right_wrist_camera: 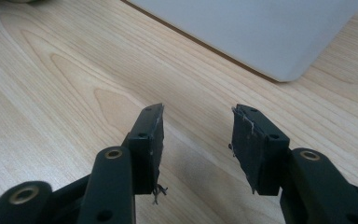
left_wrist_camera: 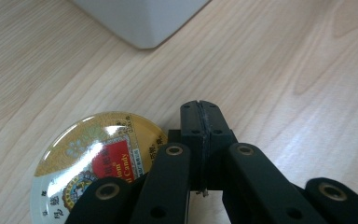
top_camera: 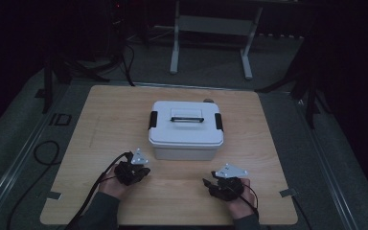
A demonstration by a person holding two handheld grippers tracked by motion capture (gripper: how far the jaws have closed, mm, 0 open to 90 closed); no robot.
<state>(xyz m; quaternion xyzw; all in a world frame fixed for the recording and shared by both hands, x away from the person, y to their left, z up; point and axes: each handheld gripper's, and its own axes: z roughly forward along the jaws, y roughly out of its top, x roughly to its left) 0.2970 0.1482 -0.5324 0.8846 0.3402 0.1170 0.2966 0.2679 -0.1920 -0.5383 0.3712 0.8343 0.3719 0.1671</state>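
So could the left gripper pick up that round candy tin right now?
Probably not yet. The left gripper has its jaws pressed shut, and the candy tin lies beside them on the table. Nothing blocks it, though.

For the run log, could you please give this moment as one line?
left gripper: shut, empty | right gripper: open, empty | candy tin: on table | storage box: lidded

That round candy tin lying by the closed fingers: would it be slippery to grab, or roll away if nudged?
The candy tin lies flat on the wooden table, so a nudge would probably slide it rather than roll it. Its domed lid shines with glare, which suggests a smooth surface that fingers might slip on. It looks rigid, so squeezing its rim likely would not bend it.
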